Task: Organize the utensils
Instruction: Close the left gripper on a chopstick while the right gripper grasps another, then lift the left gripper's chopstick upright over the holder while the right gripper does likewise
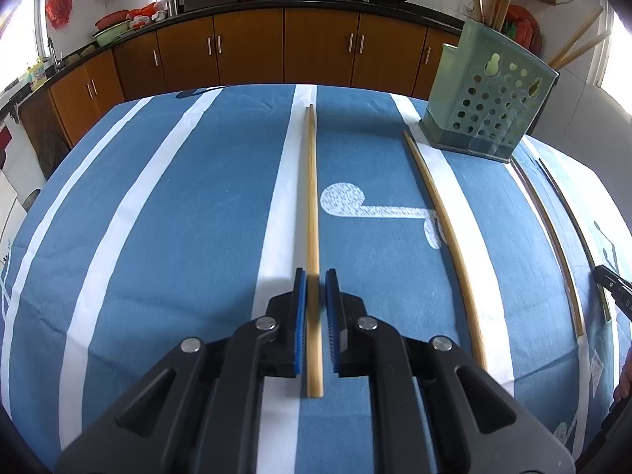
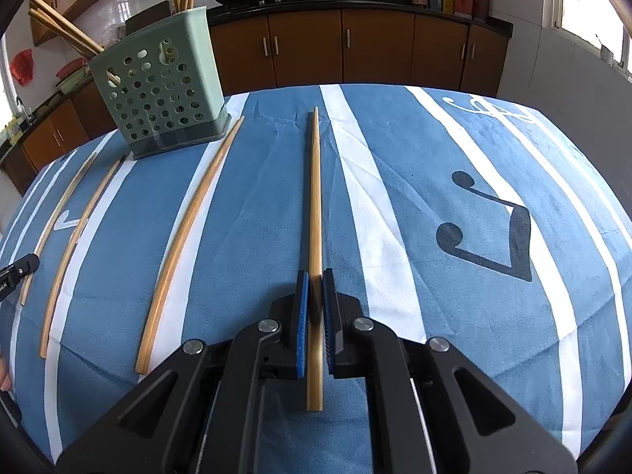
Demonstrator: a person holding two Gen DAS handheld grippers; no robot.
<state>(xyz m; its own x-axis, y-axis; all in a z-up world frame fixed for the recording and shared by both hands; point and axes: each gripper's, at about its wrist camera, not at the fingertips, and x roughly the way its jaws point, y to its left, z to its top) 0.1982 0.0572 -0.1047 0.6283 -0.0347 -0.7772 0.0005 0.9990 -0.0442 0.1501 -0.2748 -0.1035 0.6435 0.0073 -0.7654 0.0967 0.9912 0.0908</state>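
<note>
Several bamboo chopsticks lie lengthwise on a blue and white striped tablecloth. My left gripper (image 1: 315, 276) straddles one chopstick (image 1: 312, 197); its blue pads stand a little apart from the stick on both sides. My right gripper (image 2: 315, 276) has its pads pressed against another chopstick (image 2: 315, 197) that lies on the cloth. A green perforated utensil holder (image 1: 493, 94) stands at the far right in the left wrist view and far left in the right wrist view (image 2: 162, 87), with several chopsticks upright in it.
Other loose chopsticks lie between the grippers: one (image 1: 446, 229) right of my left gripper, one (image 2: 185, 237) left of my right gripper. Two more (image 2: 75, 237) lie further left. Kitchen cabinets (image 1: 252, 51) run behind the table's far edge.
</note>
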